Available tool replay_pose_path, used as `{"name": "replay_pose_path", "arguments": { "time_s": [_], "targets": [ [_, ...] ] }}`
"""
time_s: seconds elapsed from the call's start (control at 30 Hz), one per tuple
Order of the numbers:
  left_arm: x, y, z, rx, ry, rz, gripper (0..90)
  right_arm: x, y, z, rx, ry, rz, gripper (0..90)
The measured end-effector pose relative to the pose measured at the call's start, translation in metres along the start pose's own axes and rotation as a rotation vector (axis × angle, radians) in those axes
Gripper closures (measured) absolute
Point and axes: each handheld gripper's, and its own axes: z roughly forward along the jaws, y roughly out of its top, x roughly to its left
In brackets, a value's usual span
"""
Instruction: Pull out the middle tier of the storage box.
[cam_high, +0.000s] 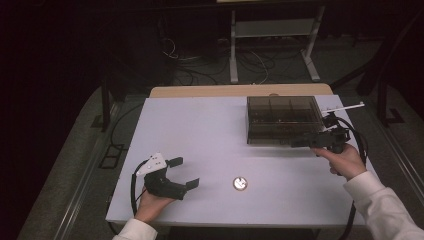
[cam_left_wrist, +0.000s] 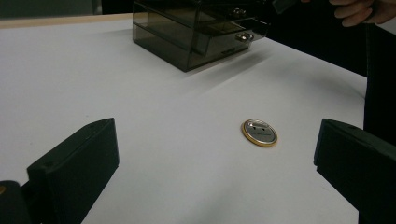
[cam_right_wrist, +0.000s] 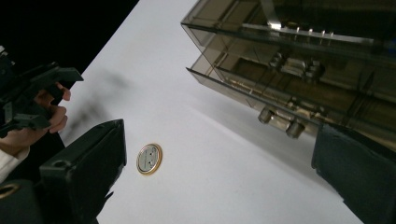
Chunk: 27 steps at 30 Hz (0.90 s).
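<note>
A small round badge (cam_high: 240, 183) with a gold rim lies flat on the white table (cam_high: 200, 130), near its front. My left gripper (cam_high: 182, 172) rests low at the front left, open, its jaws pointing at the badge (cam_left_wrist: 259, 133) from a short way off. A smoky see-through drawer box (cam_high: 284, 119) stands at the back right. My right gripper (cam_high: 304, 142) is open just in front of the box's lower drawer, whose knobs (cam_right_wrist: 280, 121) sit between its jaws. The left gripper view shows the box (cam_left_wrist: 196, 32) beyond the badge. The right gripper view shows the badge (cam_right_wrist: 149, 159) and the box (cam_right_wrist: 303, 60).
A wooden strip (cam_high: 240, 90) runs along the table's far edge. Behind it are a white frame's legs (cam_high: 233, 50) and loose cables (cam_high: 250, 60) on the dark floor. The person's other hand with the left gripper (cam_right_wrist: 37, 88) shows at the table's edge.
</note>
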Motion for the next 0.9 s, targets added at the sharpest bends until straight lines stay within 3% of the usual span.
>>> {"name": "replay_pose_path", "arguments": {
  "time_s": [0.23,0.37,0.73,0.9],
  "targets": [
    [0.0,0.0,0.0,0.001,0.0,0.0,0.0,0.007,0.015,-0.002,0.041,-0.003,-0.126,2.6],
    [0.0,0.0,0.001,0.002,-0.001,0.0,0.0,0.008,0.022,-0.002,0.056,-0.001,-0.159,2.6],
    [-0.001,0.0,0.001,0.004,-0.005,-0.002,0.0,0.006,0.029,0.006,0.133,0.007,-0.35,2.6],
    [-0.001,0.0,0.001,0.004,-0.006,-0.001,0.0,0.006,0.031,0.007,0.143,0.002,-0.433,2.6]
  ]
}}
